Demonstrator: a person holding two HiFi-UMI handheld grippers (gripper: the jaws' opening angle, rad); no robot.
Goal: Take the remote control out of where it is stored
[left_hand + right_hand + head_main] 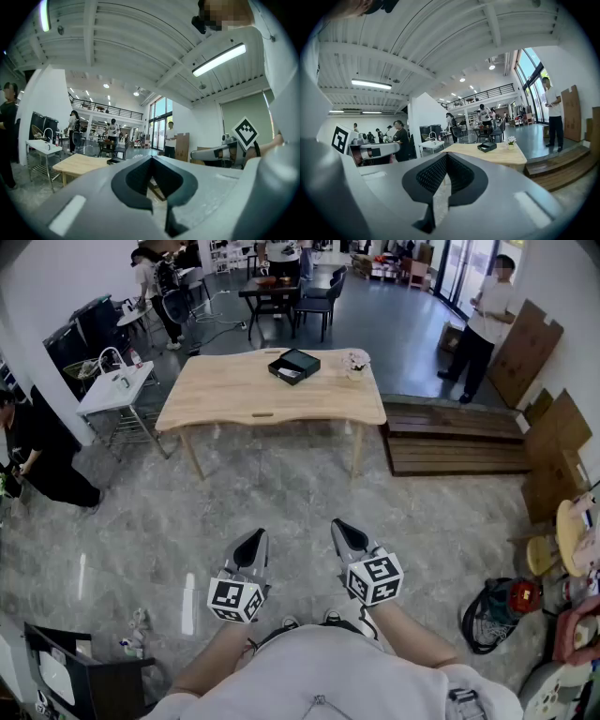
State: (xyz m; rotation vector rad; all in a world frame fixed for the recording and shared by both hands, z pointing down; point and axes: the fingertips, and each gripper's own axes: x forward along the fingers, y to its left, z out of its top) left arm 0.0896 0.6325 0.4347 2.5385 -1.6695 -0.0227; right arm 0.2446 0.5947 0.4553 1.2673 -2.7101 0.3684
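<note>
Left gripper and right gripper both clenched, empty, well short of the dark box on the table; remote likely light, stiff, slick, so pinch its long edges

Head view looks steeply down from standing height; the 2 gripper views face the same distant wooden table.

Light wooden table on a grey marbled floor, with a small pot of pale flowers near its far right corner. To its right are low wooden steps, and cardboard sheets lean on the wall beyond. A white side table stands to the left (curved tap-like fitting on top). A person stands near the glass doors.
</note>
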